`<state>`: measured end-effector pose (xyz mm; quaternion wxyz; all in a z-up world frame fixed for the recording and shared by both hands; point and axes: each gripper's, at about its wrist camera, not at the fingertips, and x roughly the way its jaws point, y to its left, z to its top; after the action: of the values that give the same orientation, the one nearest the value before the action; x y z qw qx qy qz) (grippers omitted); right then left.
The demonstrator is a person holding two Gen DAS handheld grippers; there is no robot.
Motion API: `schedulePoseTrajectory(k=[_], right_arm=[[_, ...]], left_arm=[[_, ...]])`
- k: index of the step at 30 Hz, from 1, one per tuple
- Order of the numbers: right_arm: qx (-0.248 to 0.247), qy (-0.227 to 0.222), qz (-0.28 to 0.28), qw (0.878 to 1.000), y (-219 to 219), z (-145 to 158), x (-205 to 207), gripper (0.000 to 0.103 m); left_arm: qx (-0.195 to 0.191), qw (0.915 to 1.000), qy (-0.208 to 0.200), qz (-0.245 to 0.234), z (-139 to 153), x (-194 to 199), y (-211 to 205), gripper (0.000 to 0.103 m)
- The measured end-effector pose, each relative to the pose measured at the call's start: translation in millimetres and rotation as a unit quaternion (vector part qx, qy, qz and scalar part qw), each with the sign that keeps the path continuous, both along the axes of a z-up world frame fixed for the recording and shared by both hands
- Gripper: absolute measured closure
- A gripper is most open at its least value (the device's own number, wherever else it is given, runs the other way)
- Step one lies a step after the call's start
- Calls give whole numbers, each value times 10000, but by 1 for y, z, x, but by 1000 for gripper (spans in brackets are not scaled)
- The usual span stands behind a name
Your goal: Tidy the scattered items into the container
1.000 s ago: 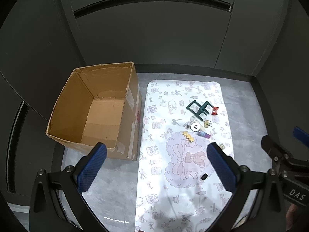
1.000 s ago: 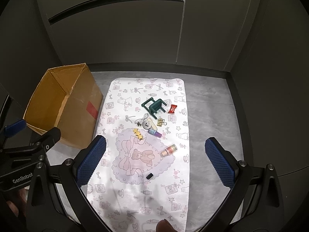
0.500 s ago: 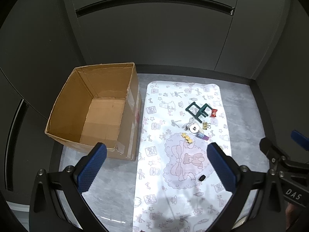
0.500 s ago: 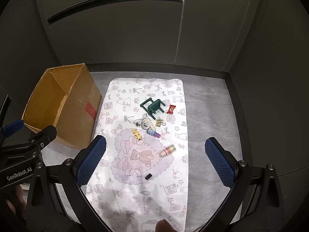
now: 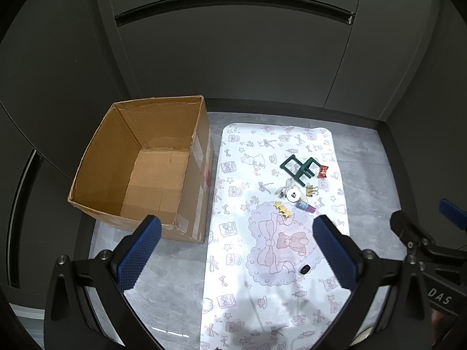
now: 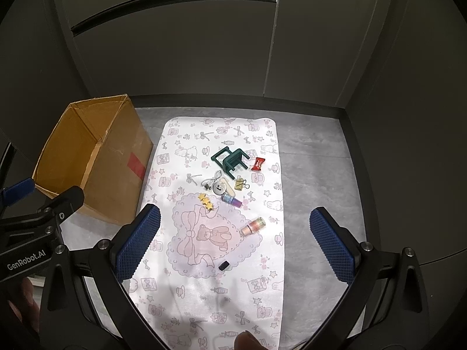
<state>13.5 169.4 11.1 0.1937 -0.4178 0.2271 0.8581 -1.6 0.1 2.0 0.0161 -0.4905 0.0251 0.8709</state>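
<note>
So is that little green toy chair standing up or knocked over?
Knocked over. The green toy chair lies on its side on the patterned mat, with its legs pointing sideways rather than down.

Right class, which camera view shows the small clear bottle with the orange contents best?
The right wrist view: the small clear bottle with orange contents lies in full sight on the patterned mat. In the left wrist view it cannot be seen; the left gripper's blue right finger seems to cover that spot.
</note>
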Motion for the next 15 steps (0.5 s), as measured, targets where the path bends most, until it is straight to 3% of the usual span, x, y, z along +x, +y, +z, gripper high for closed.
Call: schedulePoseTrajectory(k=[15], right_arm=[[16,16,-50,10000,-4,0,0,0]], left_arm=[[0,10000,-10,29,1,-1,3,0]])
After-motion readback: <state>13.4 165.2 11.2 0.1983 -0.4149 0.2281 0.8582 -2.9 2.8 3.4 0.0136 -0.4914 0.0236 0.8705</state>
